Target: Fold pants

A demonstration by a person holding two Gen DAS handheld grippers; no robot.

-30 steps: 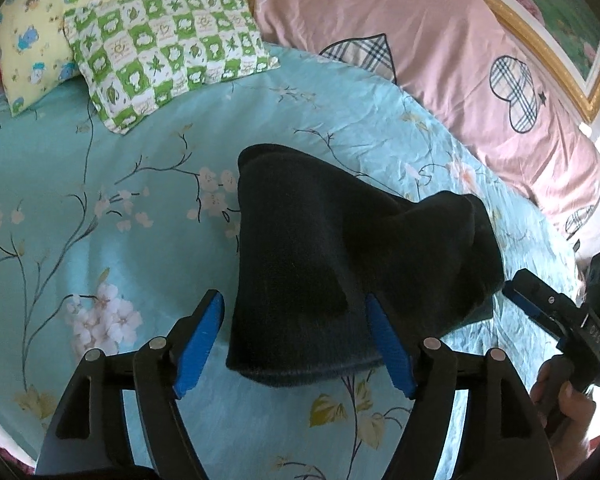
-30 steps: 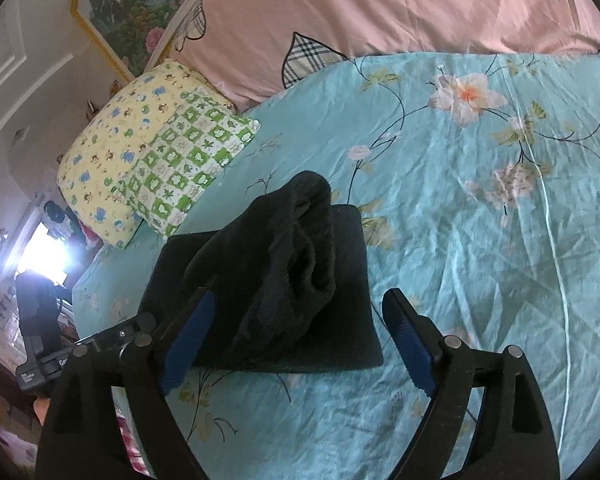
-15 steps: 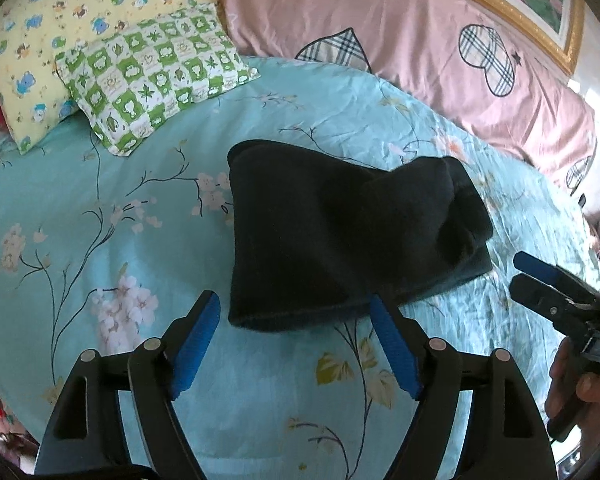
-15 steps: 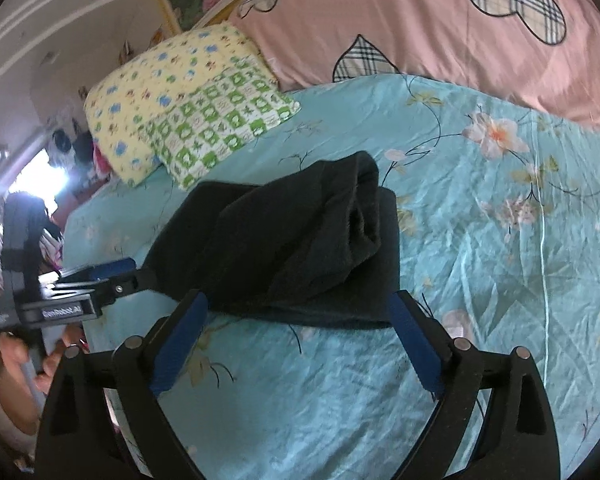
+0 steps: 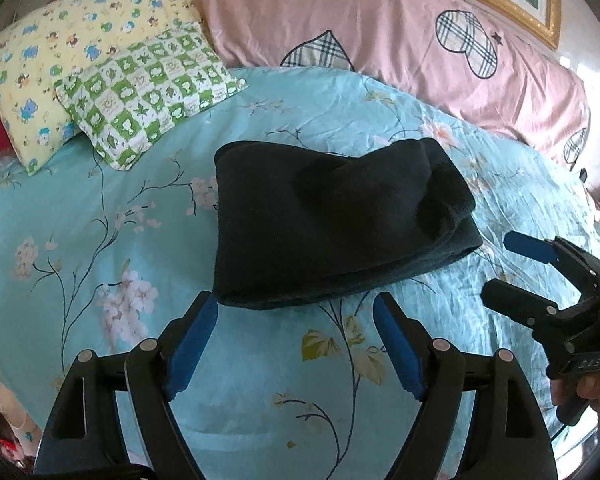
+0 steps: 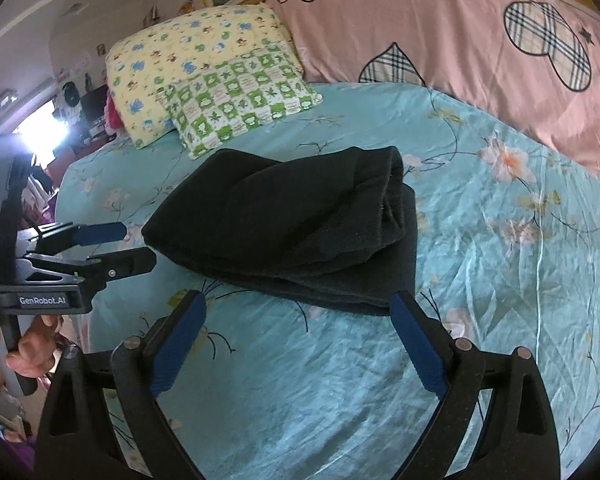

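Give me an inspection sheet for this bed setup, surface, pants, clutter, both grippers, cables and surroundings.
Surface: blue floral bedsheet, lightly wrinkled.
Job's things: black pants lie folded in a thick bundle mid-bed, one end bulging, touching neither gripper.
Clutter: green checked pillow overlaps yellow print pillow; long pink pillow along the headboard side.
Grippers: left gripper open, empty, short of the pants; right gripper open, empty, one fingertip at the bundle's edge.
Cables: nothing seen.
Surroundings: gold-framed picture behind the bed.
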